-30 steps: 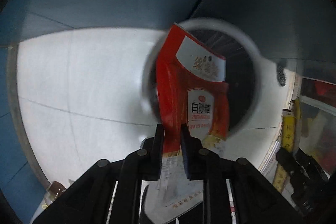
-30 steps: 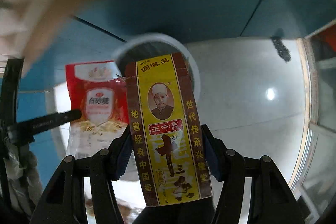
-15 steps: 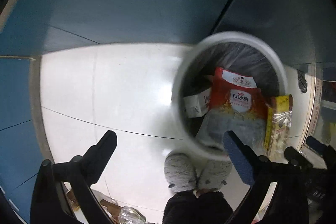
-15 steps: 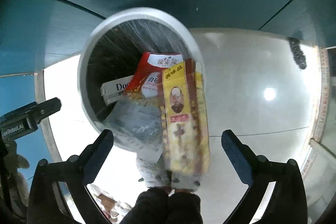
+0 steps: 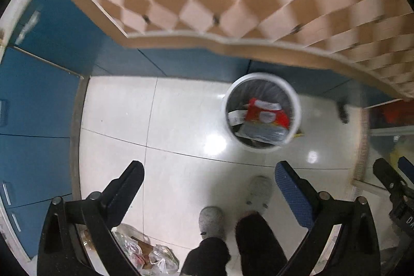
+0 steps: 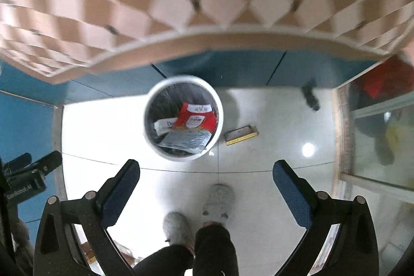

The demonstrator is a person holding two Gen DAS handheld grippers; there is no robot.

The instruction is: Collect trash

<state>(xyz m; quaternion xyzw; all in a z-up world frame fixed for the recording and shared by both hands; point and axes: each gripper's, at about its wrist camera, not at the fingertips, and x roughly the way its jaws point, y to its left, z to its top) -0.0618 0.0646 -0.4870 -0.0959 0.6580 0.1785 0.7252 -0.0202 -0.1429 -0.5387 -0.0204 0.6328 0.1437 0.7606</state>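
Observation:
A white round trash bin (image 5: pixel 295 105) stands on the floor, also in the right wrist view (image 6: pixel 218 118). Inside it lie a red sugar packet (image 5: pixel 266 114) (image 6: pixel 196 117), a grey packet (image 5: pixel 261 132) (image 6: pixel 185 139) and a white box (image 5: pixel 235 118). A yellow and brown spice box (image 6: pixel 241 134) lies on the floor just right of the bin. My left gripper (image 5: pixel 209 179) is open and empty, high above the floor. My right gripper (image 6: pixel 206 176) is open and empty too.
A checkered tabletop edge (image 5: pixel 233 43) (image 6: pixel 207 35) overhangs above the bin. Blue cabinets (image 5: pixel 38 95) line the left side and back. The person's grey slippers (image 5: pixel 258 192) (image 6: pixel 218 201) stand below the bin. A bag of trash (image 5: pixel 145 255) lies at lower left.
Both grippers opened and dropped their packets. The red packet landed in the bin; the yellow box ended on the floor beside it. Both grippers then rose well away from the bin.

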